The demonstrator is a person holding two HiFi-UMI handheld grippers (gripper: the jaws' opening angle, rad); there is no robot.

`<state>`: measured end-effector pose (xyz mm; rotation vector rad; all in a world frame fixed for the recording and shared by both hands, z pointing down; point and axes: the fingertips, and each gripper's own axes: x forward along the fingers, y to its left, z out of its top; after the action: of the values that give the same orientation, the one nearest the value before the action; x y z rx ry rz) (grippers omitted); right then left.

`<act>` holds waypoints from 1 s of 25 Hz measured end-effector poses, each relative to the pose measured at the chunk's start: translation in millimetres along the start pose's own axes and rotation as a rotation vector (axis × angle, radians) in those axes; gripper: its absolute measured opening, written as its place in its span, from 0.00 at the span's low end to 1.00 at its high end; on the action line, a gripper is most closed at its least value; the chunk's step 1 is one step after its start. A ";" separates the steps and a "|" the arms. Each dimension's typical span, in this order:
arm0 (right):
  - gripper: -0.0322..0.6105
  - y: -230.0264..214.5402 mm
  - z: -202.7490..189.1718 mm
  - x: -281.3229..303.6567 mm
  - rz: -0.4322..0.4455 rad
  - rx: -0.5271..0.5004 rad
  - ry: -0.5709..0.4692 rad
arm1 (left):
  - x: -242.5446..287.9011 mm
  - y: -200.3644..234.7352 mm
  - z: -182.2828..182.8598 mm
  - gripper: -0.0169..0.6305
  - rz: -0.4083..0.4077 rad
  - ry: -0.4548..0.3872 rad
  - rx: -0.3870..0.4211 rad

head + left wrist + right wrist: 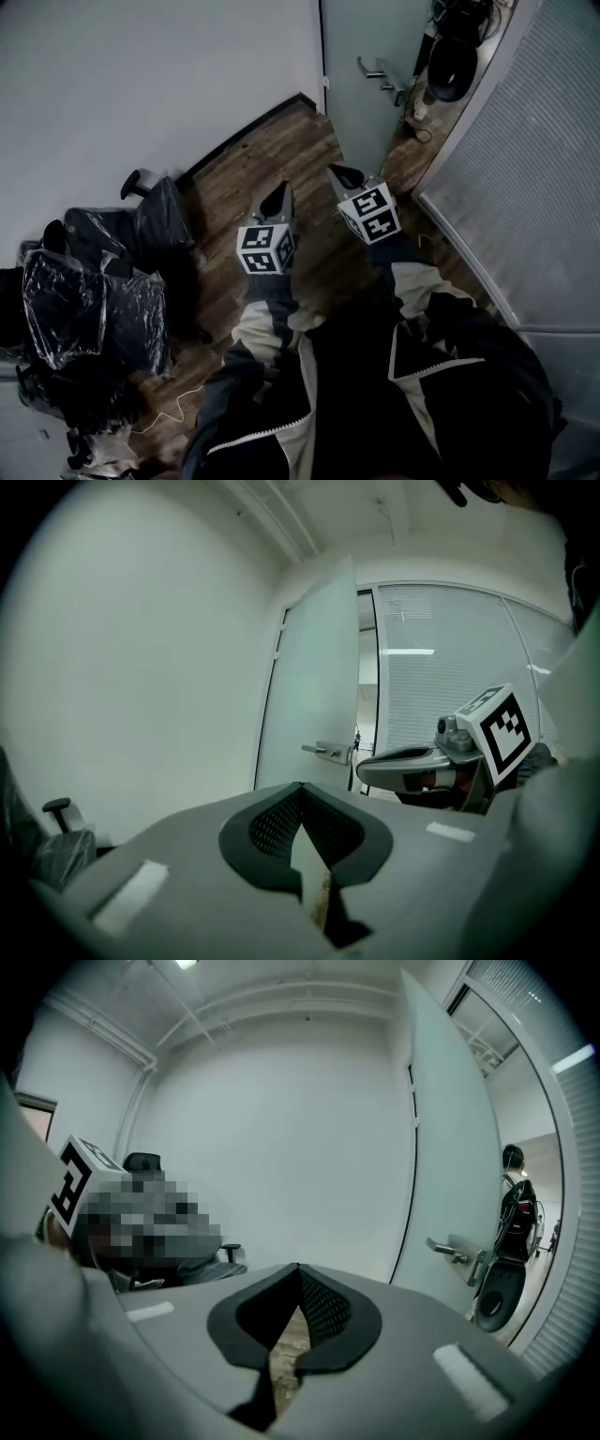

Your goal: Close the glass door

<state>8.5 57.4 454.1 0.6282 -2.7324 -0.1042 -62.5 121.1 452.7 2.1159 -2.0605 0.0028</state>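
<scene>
The frosted glass door point(370, 47) stands open ahead of me, swung into the room, its metal lever handle point(379, 73) facing me. That same door point(314, 682) with its handle point(328, 751) shows in the left gripper view, and the door point(450, 1138) with the handle point(450, 1251) in the right gripper view. My left gripper point(282, 187) hangs over the wood floor, shut with nothing in it. My right gripper point(343, 172) is beside it, closer to the door, also shut on nothing. Neither one touches the door.
A frosted glass wall point(534, 141) runs along the right. Office chairs wrapped in plastic point(94, 300) crowd the left by the white wall point(141, 75). Past the doorway stand a dark scooter-like thing point(497, 1288) and a person point(514, 1185).
</scene>
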 end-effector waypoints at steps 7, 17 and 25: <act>0.06 -20.7 7.8 35.4 -0.067 0.000 0.031 | 33.5 33.1 7.7 0.03 -0.043 -0.005 0.019; 0.06 -69.9 4.1 108.1 -0.073 0.063 0.035 | 102.1 77.9 8.2 0.03 -0.006 0.036 0.023; 0.06 -125.7 21.2 198.2 0.013 0.080 0.013 | 189.3 128.8 30.3 0.03 0.077 0.076 0.033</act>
<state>-114.7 -142.3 476.5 0.6302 -2.7395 0.0120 -187.4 -72.7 465.0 2.0209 -2.1095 0.1273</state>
